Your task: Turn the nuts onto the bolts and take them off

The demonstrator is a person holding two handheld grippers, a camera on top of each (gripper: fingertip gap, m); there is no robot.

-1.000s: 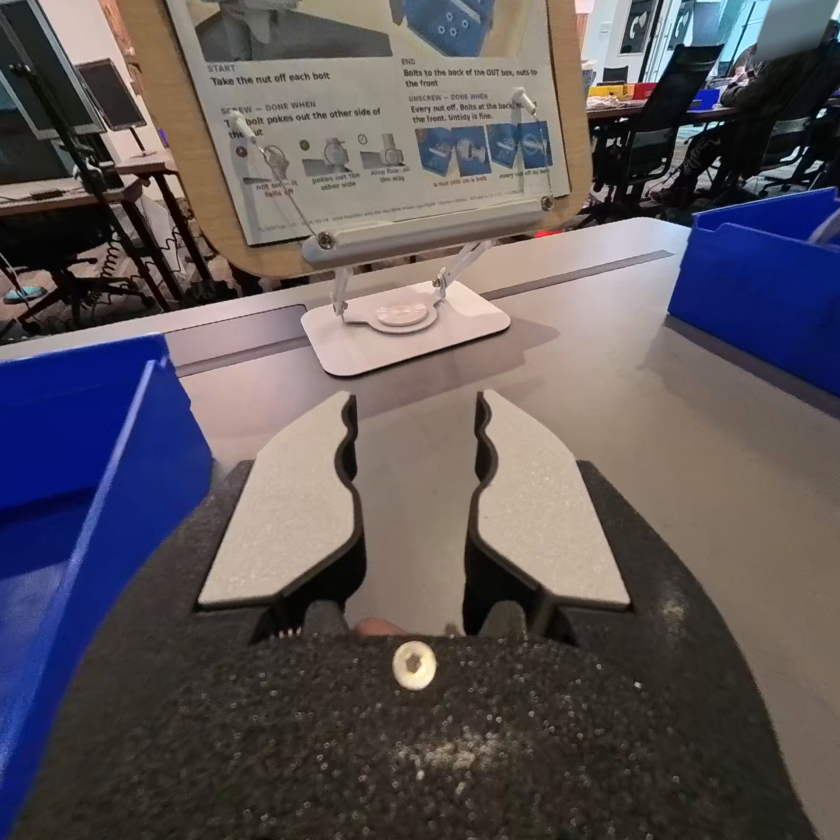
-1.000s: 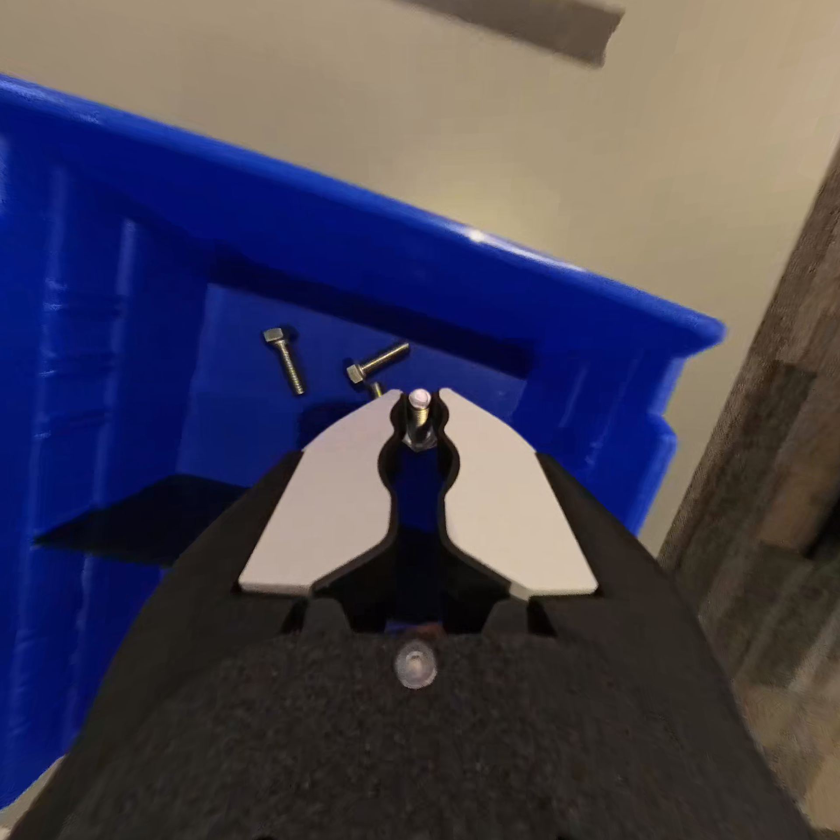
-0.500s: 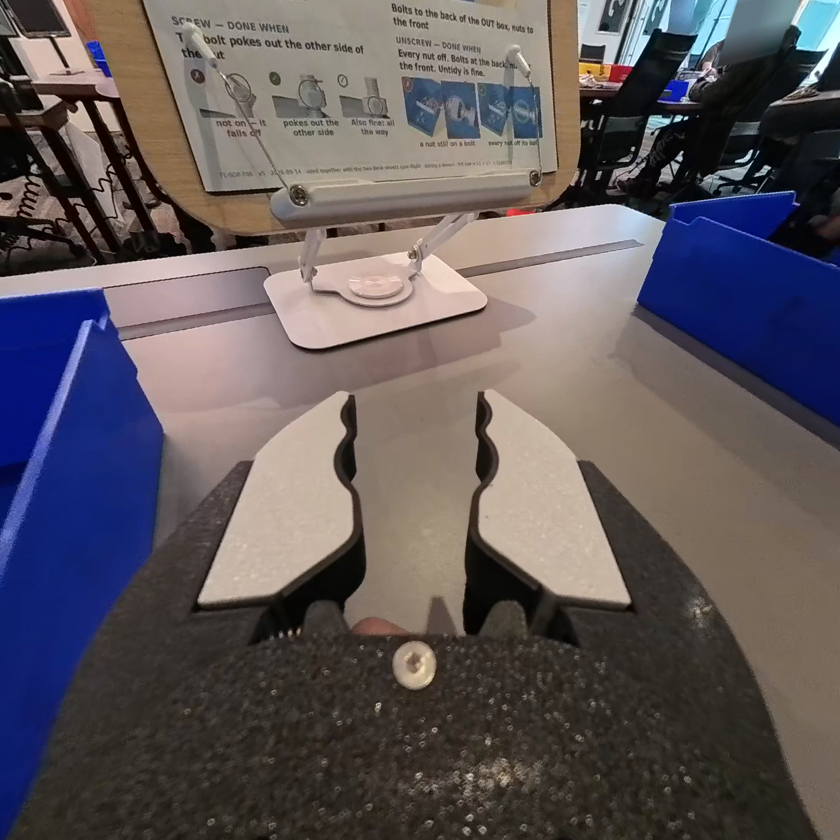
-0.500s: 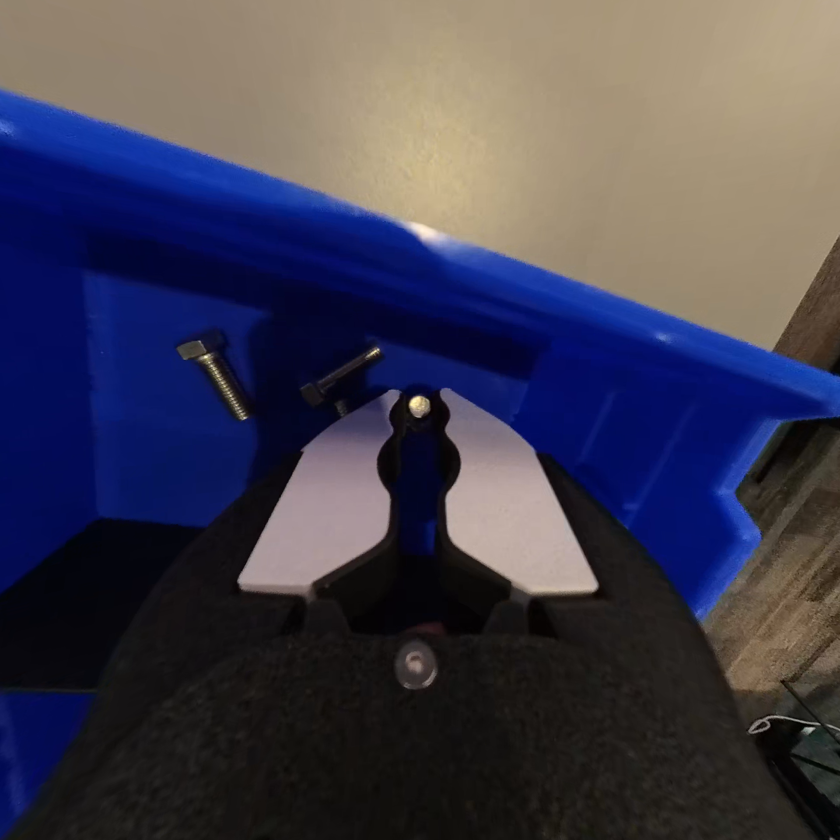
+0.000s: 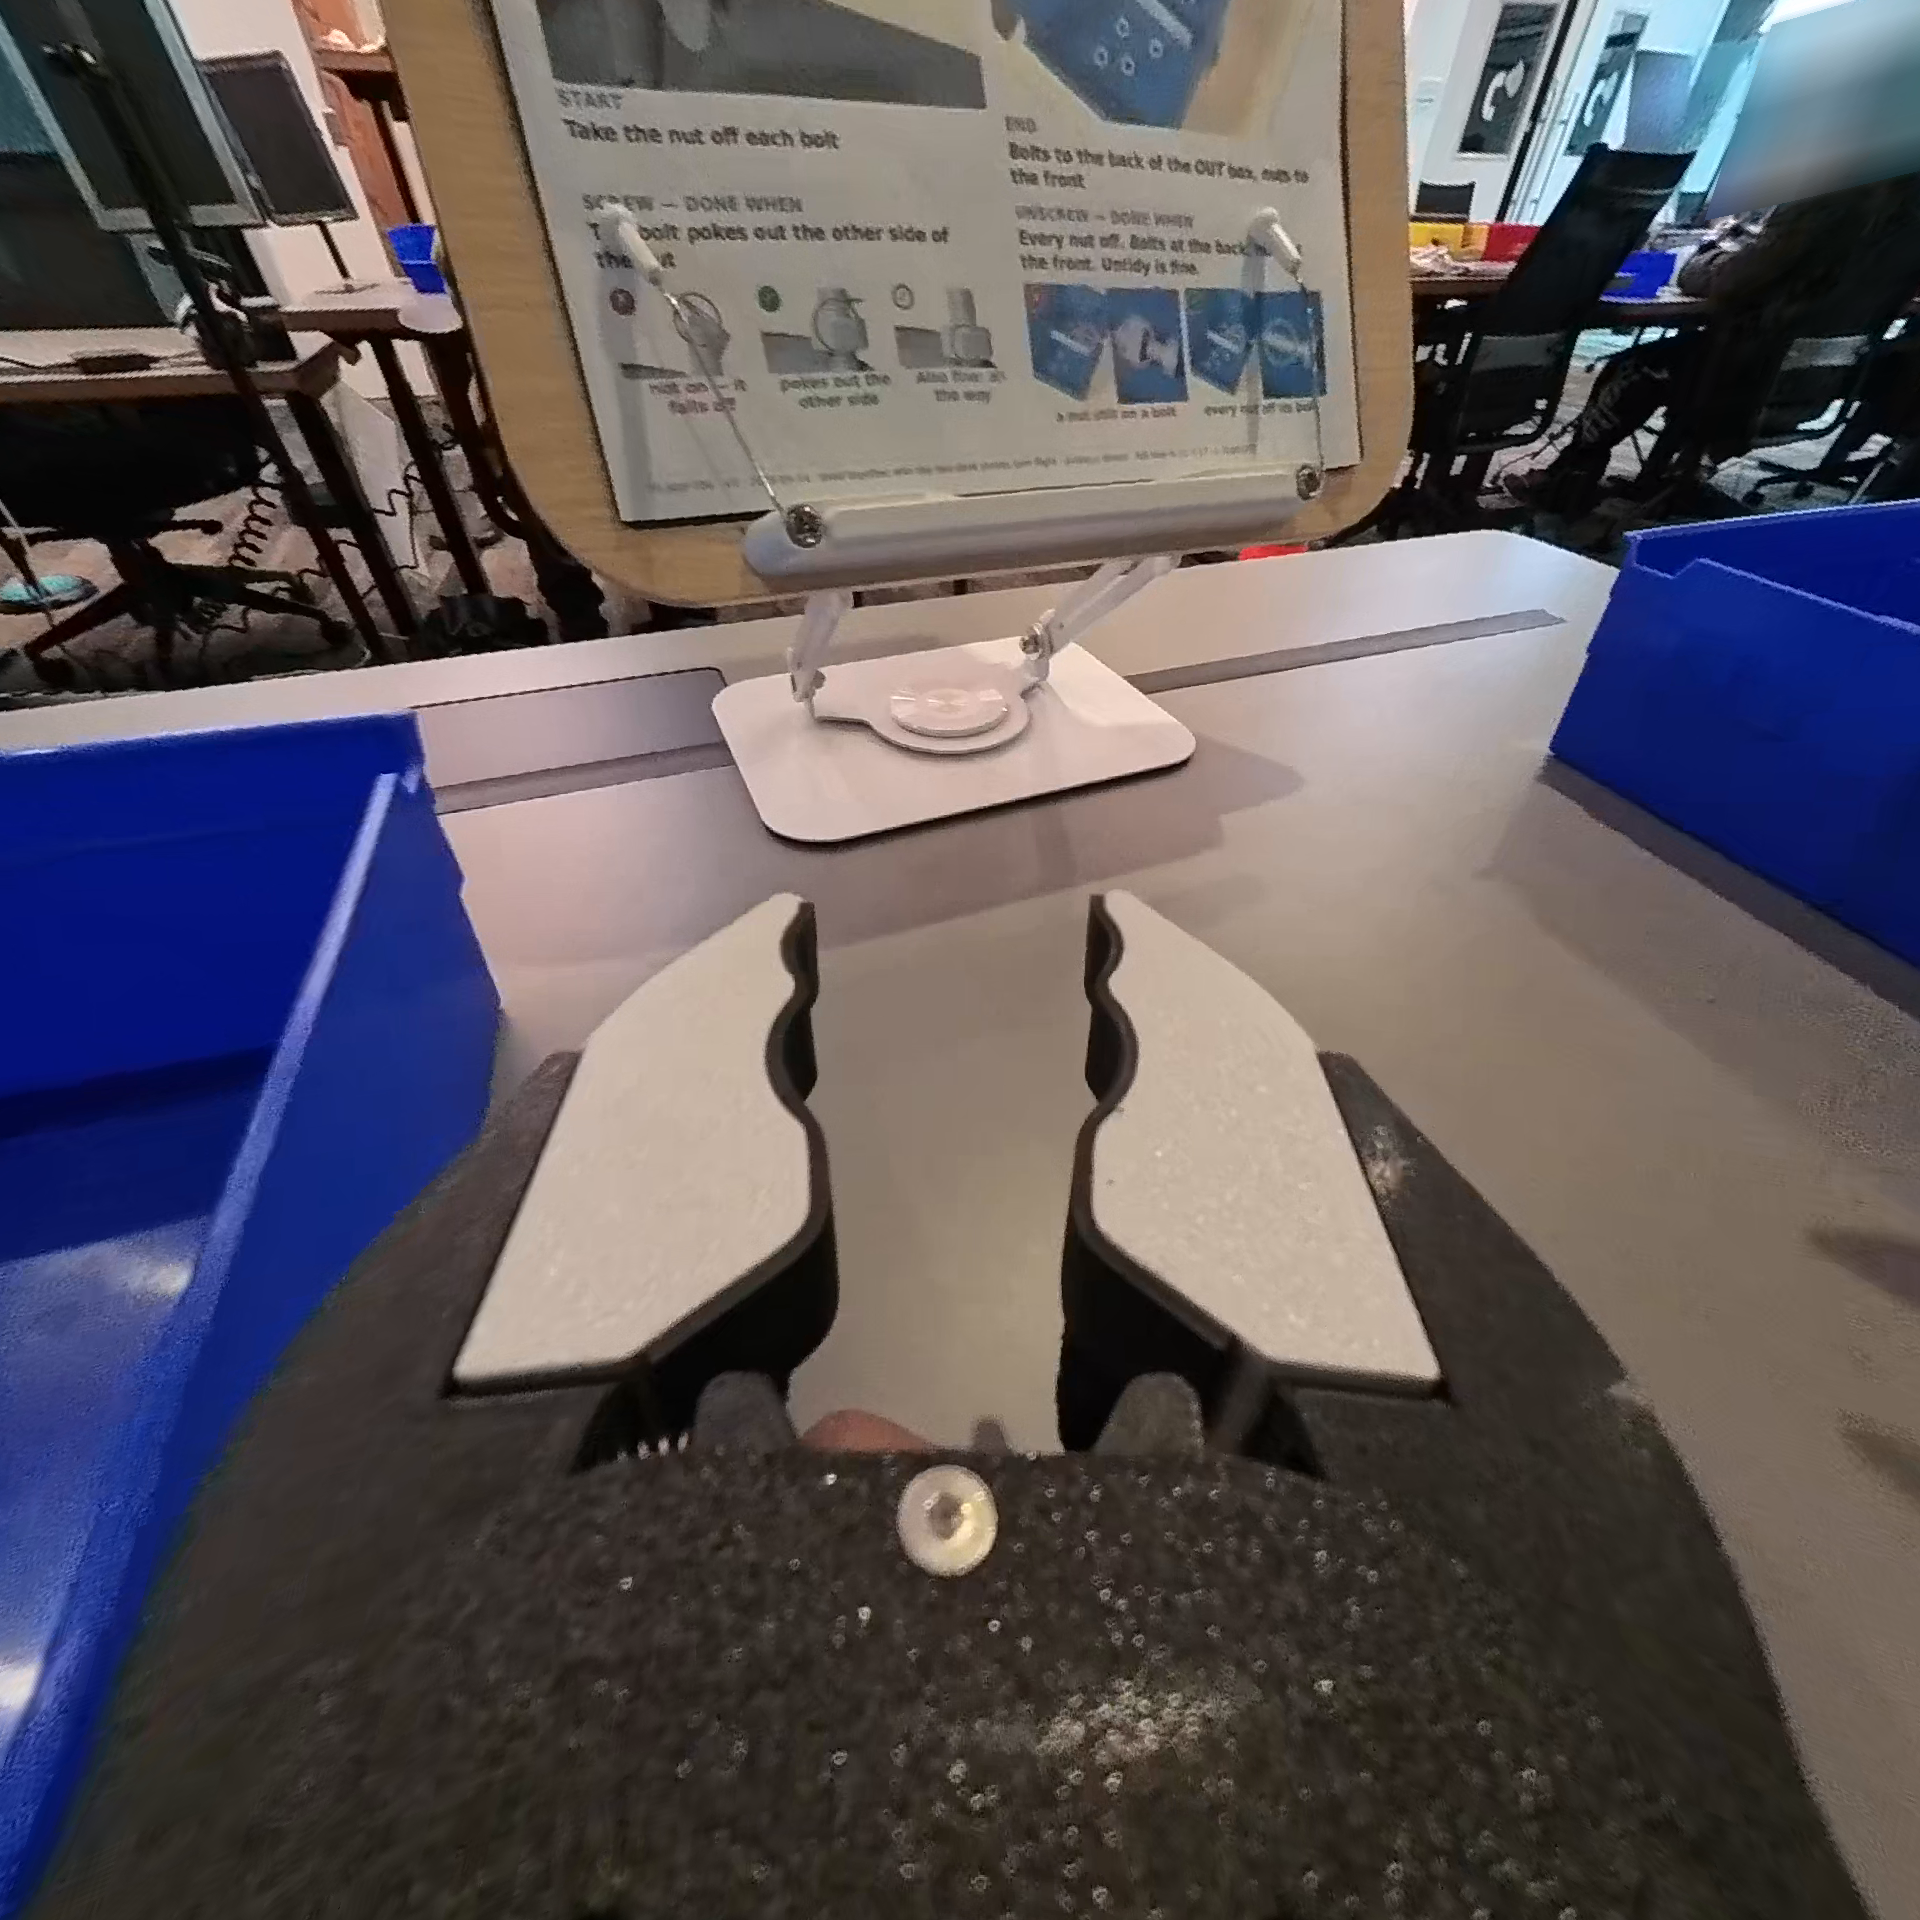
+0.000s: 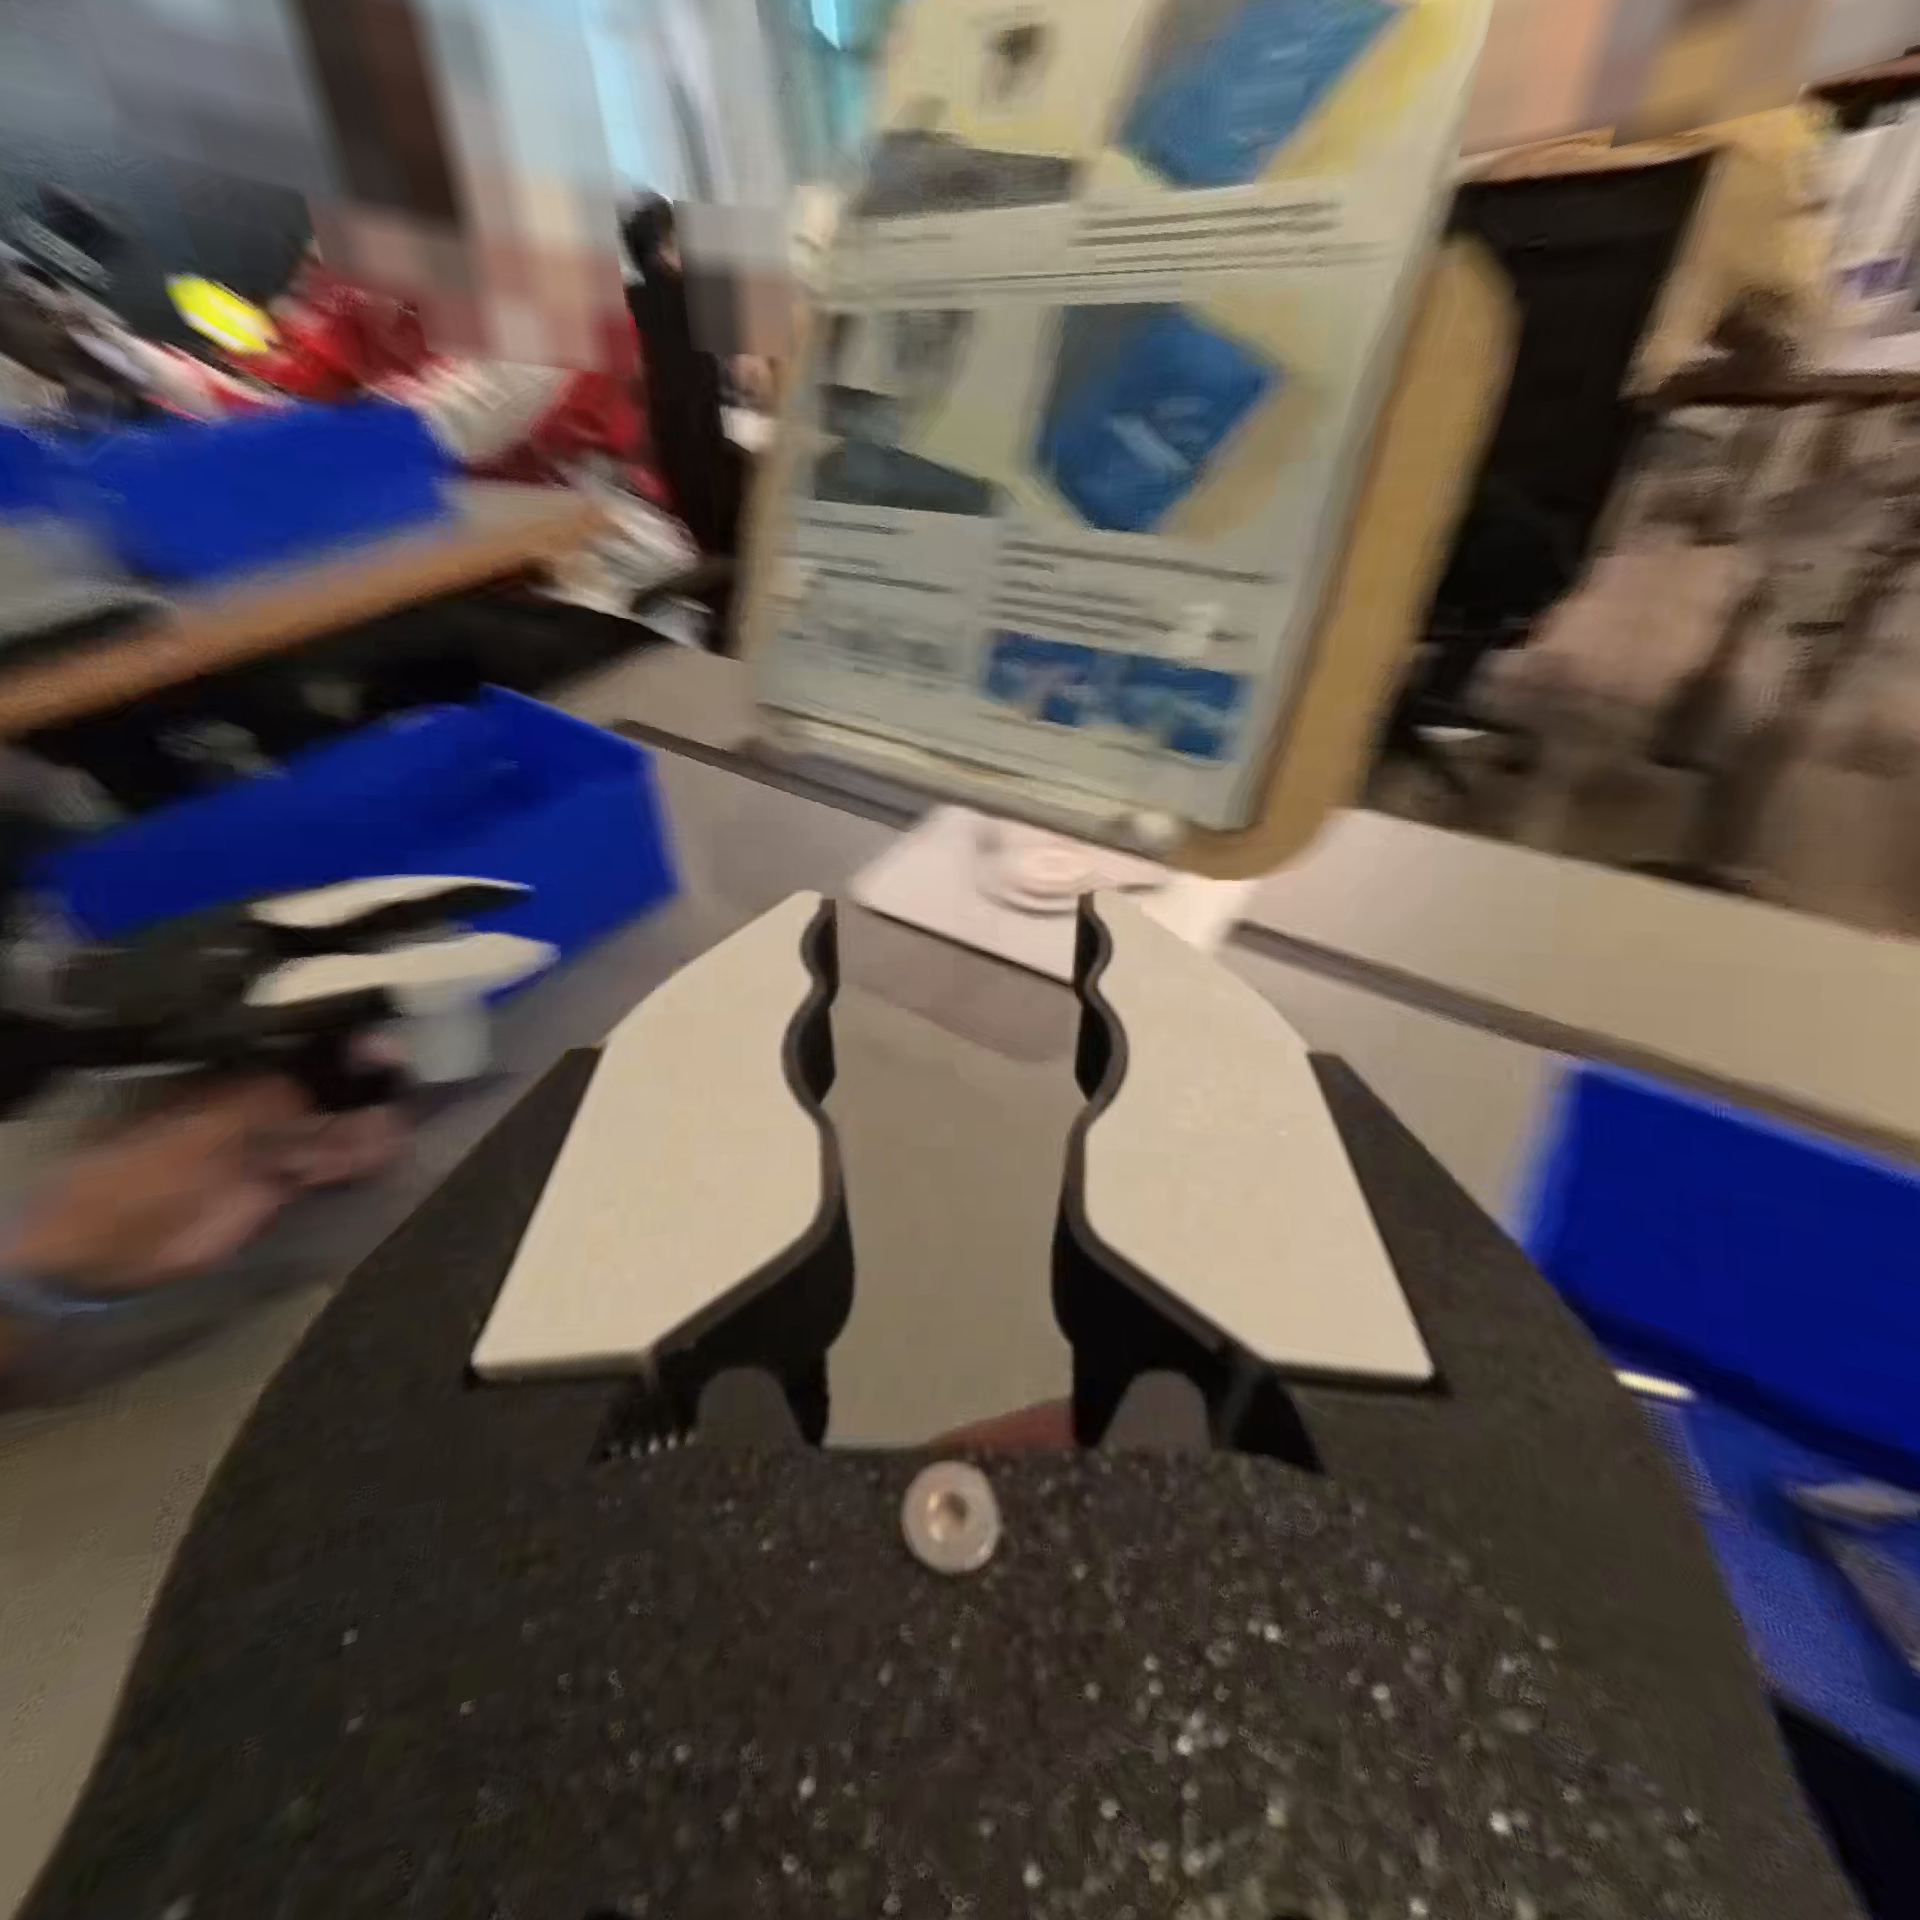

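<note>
Both your grippers are empty, jaws spread wide: the left gripper (image 5: 948, 925) beside the near-left blue plastic bin (image 5: 312, 935), the right gripper (image 6: 954, 914) beside the near-right blue bin (image 6: 1714, 1226). No nuts or bolts show; which bin holds them, I cannot tell.

Both cameras sit just behind their own 2 fingers and look forward along them, low over the grey desk (image 5: 1299, 1039).

The left wrist view faces the sign board on its white stand (image 5: 951, 748) nearly square on, from near, with 1 blue bin (image 5: 208, 987) close at its left edge and another blue bin (image 5: 1766, 727) farther off at the right.

The right wrist view is motion-blurred. It looks at the same sign board from the right side, at a slant, and takes in the left gripper (image 6: 520, 920) at its left. Both views share the board, the stand and the middle of the desk.
</note>
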